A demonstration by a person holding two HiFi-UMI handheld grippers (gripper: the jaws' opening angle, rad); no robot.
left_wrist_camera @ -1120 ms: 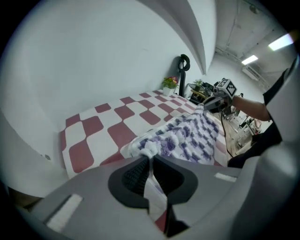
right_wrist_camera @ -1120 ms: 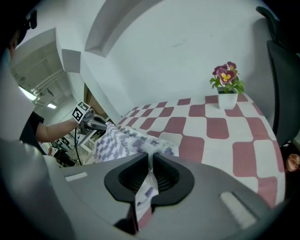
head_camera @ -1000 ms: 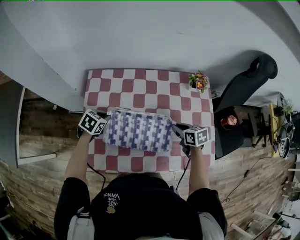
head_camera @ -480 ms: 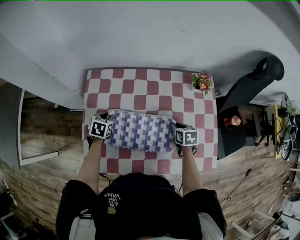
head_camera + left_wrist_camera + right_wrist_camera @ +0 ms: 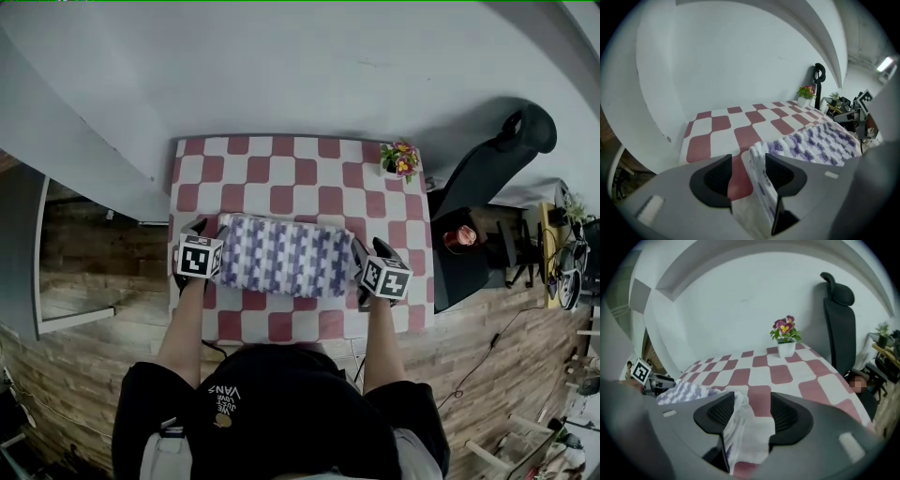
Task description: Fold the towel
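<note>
The purple-and-white towel (image 5: 281, 256) lies folded in a long band across the red-and-white checked table (image 5: 281, 169). My left gripper (image 5: 208, 230) sits at the towel's left end and my right gripper (image 5: 368, 249) at its right end. In the left gripper view the jaws of my left gripper (image 5: 747, 159) are opening; the towel's edge (image 5: 761, 187) stands between them, leaning on the right one with a gap at the left. My right gripper (image 5: 752, 401) has its jaws opening too, with the towel's corner (image 5: 740, 427) slack against the left one.
A small white pot of flowers (image 5: 398, 161) stands at the table's far right corner. A black chair (image 5: 487, 169) is just beyond the table's right edge. A white wall (image 5: 300, 66) runs behind the table. The floor is wood planks.
Both grippers went from closed on the towel's ends to jaws spread apart. The right gripper shifted outward to the right. The towel now rests flat on the table.
</note>
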